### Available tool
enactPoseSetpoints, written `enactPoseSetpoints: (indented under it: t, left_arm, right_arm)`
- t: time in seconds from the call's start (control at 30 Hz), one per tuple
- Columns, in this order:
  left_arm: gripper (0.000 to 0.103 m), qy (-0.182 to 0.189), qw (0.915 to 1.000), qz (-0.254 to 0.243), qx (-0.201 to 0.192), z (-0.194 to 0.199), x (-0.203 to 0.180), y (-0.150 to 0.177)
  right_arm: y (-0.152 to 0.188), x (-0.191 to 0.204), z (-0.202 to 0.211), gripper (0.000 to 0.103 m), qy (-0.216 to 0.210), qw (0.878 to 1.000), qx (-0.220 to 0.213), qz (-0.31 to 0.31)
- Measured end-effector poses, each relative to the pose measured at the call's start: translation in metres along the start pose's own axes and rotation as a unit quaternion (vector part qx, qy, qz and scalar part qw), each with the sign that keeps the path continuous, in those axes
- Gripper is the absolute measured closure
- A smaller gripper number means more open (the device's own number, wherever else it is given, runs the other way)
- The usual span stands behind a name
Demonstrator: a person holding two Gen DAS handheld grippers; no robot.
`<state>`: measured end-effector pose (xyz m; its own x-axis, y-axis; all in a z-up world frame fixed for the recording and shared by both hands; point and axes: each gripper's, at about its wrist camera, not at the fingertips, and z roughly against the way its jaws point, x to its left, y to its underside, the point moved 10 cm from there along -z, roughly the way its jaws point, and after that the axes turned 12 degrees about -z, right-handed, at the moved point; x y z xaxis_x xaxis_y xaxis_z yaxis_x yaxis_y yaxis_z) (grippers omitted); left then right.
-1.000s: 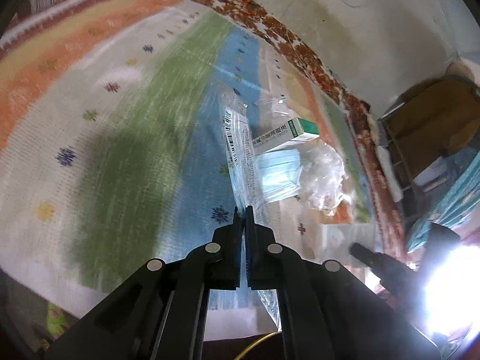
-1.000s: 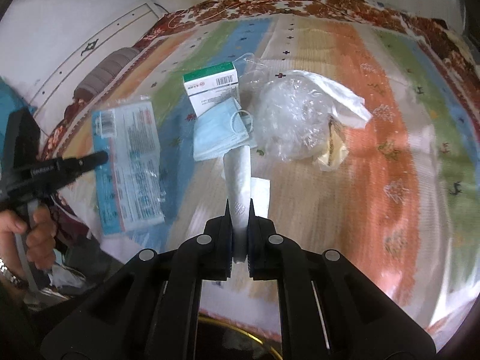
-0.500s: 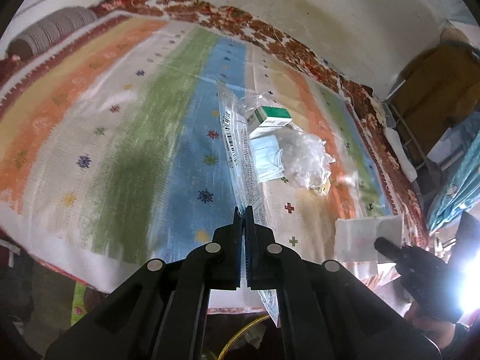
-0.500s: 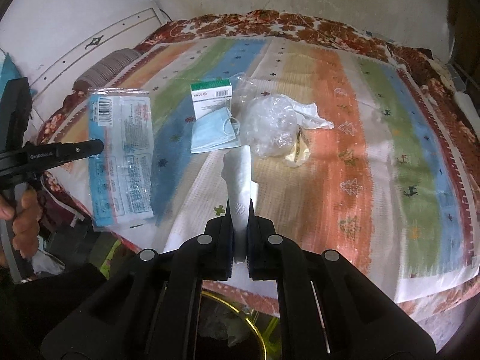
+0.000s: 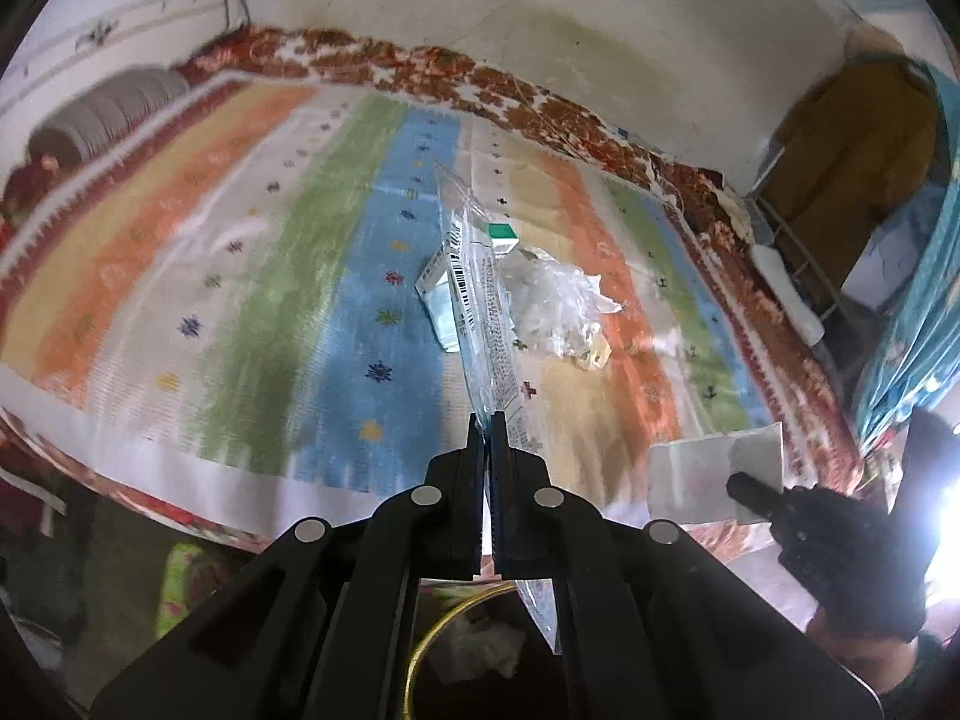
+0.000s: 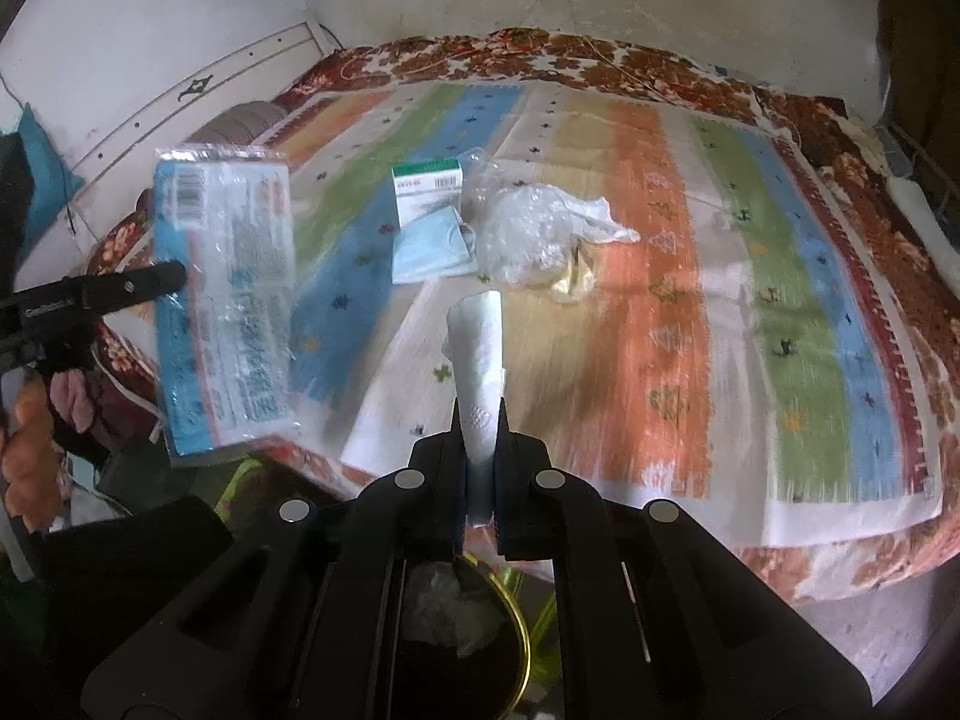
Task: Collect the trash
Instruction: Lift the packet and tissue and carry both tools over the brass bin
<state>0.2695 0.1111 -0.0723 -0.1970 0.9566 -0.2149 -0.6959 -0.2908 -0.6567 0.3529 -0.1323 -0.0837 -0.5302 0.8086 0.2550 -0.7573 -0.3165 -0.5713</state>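
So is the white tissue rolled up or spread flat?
Rolled up. The white tissue stands as a narrow tube, pinched in the right gripper.

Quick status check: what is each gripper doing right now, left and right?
Left gripper: closed on the plastic mask packet, lifted off the bed.
Right gripper: closed on the white tissue, also lifted.

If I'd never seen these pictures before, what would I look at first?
Probably the striped, many-coloured bedspread that fills both views. Next, the two black grippers held up over its near edge: the left gripper is pinching a clear printed plastic wrapper with blue edges, and the right gripper is pinching a white crumpled paper tissue. Farther back, a little pile of trash lies on the bed: a white-and-green cardboard box, a pale blue face mask and a crinkly clear plastic bag.
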Motion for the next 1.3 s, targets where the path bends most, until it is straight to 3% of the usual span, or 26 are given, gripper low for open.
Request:
enactPoseSetpoints:
  t: [0.23,0.53,0.87,1.3]
  left_arm:
    - [0.102,0.009,0.9997,-0.014,-0.017,0.020,-0.020,0.006]
    - [0.102,0.023,0.9994,-0.025,-0.005,0.028,-0.041,0.027]
    - [0.102,0.038,0.9965,-0.074,0.003,0.038,-0.075,0.049]
    - [0.102,0.035,0.9942,-0.082,0.060,0.030,-0.086,0.092]
  right_arm:
    - [0.013,-0.005,0.017,0.098,0.000,1.000,0.001,-0.013]
    - [0.031,-0.001,0.036,0.098,-0.002,1.000,0.001,-0.015]
    - [0.053,0.009,0.060,0.098,-0.016,1.000,-0.009,-0.012]
    - [0.090,0.011,0.051,0.098,-0.006,1.000,0.027,-0.012]
